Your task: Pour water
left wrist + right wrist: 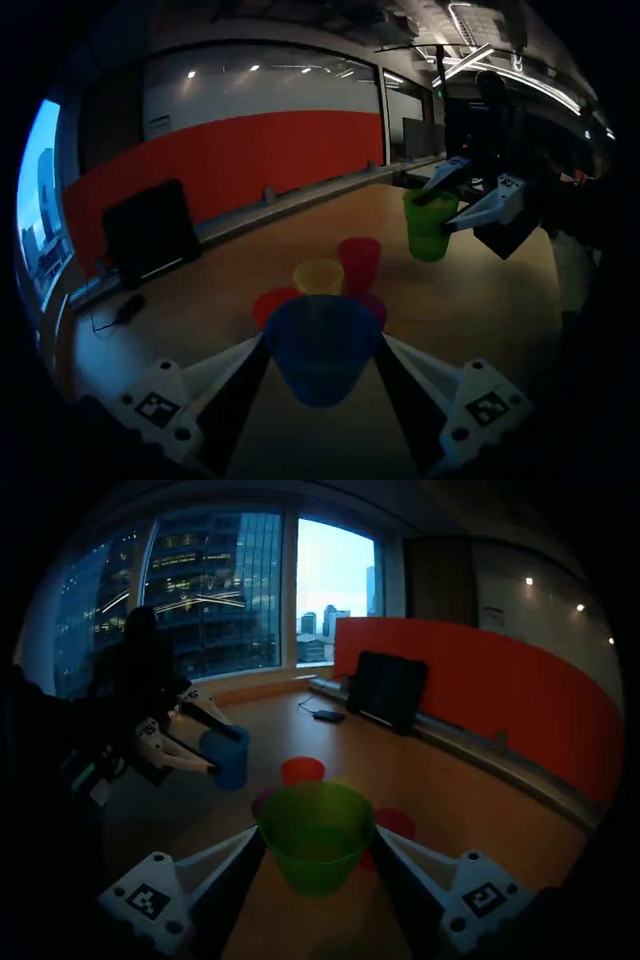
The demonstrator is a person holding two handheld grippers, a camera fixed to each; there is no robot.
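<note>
The left hand-held gripper (322, 346) is pressed on both sides of an upright blue cup (322, 364), and the right hand-held gripper (318, 834) pinches a green cup (318, 860) the same way. Both are over a wooden worktop (456, 312). A yellow cup (318, 276) and a red cup (359, 260) stand just beyond the left one's tips. Farther ahead are a red wall (240, 156) and a black screen (148, 228). Ahead of the right one, tall windows (208, 592) face city towers. The room is dim.

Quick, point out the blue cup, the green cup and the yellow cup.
Blue translucent plastic cup (322, 360): left gripper view, front wall.
Green translucent plastic cup (318, 856): right gripper view, front wall.
Yellow plastic cup (318, 280): left gripper view, near side wall.
</note>
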